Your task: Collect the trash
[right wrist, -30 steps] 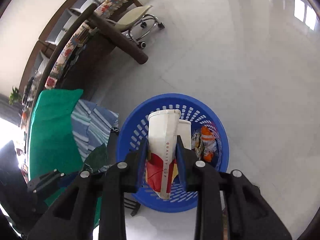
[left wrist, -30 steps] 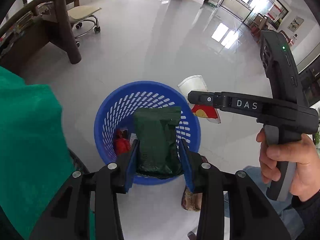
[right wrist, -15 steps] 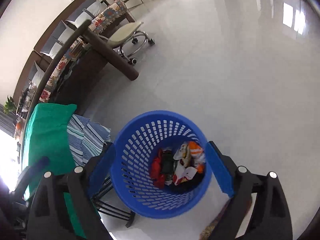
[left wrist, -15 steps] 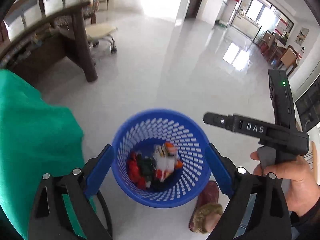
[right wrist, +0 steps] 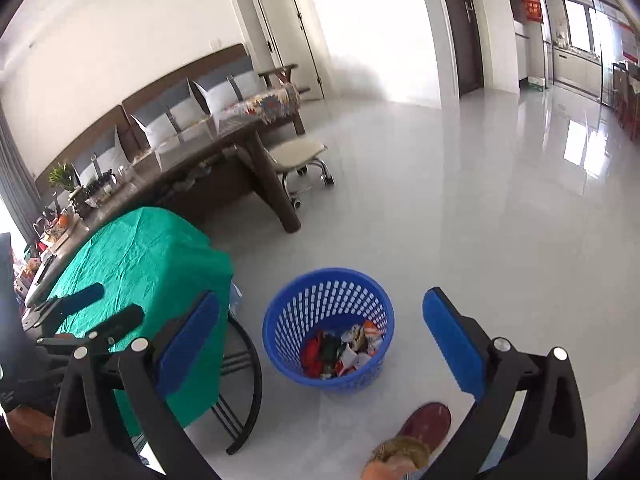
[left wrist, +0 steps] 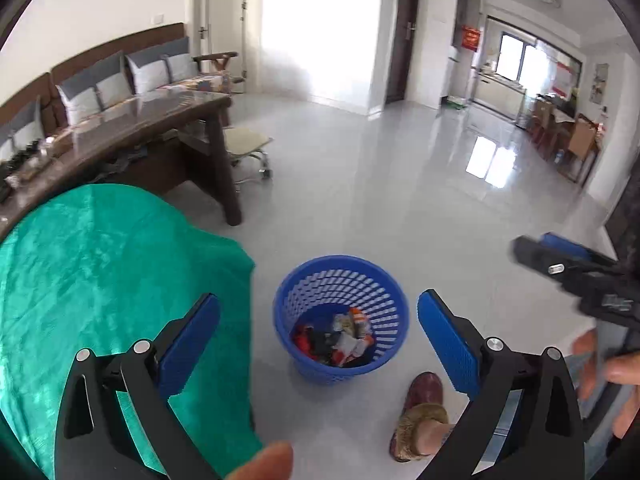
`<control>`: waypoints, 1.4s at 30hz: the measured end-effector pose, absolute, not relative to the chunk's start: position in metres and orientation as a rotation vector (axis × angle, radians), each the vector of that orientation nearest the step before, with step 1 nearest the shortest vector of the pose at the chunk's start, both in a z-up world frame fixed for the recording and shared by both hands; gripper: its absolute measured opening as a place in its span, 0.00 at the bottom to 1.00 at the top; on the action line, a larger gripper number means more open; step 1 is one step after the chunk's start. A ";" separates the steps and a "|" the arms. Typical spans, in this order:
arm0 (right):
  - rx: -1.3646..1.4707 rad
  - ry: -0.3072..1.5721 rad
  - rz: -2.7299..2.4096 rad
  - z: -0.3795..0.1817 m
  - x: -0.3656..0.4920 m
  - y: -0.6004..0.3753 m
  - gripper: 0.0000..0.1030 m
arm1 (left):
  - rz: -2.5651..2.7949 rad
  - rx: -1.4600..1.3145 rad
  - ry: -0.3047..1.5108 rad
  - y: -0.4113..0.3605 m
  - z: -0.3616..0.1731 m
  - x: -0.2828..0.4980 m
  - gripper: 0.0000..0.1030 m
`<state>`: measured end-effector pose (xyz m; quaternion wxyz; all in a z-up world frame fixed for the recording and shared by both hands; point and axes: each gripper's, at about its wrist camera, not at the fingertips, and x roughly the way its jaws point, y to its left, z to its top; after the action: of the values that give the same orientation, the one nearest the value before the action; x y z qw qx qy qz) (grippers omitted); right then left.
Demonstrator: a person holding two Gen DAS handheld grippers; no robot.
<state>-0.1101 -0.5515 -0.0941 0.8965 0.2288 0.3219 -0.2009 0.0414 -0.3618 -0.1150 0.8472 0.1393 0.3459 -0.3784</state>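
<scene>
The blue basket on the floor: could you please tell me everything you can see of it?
The blue basket is round, looks like plastic, and has walls pierced by rows of small slots below a solid rim. It stands upright on the glossy pale floor, beside the green-draped table and just ahead of a slippered foot. Crumpled trash in red, white, orange and dark colours covers its bottom. Both hand-held grippers are open and well clear of it; nothing touches it but the floor.

A round blue plastic wastebasket with slotted, perforated walls (left wrist: 341,316) stands upright on the glossy pale floor, low and just right of centre in the left wrist view. At its bottom lies a loose heap of crumpled wrappers, red, dark green, white and orange (left wrist: 335,338), well below the rim.
</scene>
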 end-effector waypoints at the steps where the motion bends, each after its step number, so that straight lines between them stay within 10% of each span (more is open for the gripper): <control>1: 0.486 0.688 -0.416 -0.095 -0.107 -0.556 0.95 | -0.769 0.301 0.721 -0.358 -0.109 0.039 0.95; 42: 0.391 0.965 -0.447 -0.102 -0.095 -0.496 0.95 | -0.701 0.394 0.930 -0.360 -0.113 0.038 0.95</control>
<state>-0.0950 -0.4956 -0.1024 0.8438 0.1850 0.4570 -0.2118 0.0382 -0.3598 -0.1135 0.8170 0.1848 0.4361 -0.3289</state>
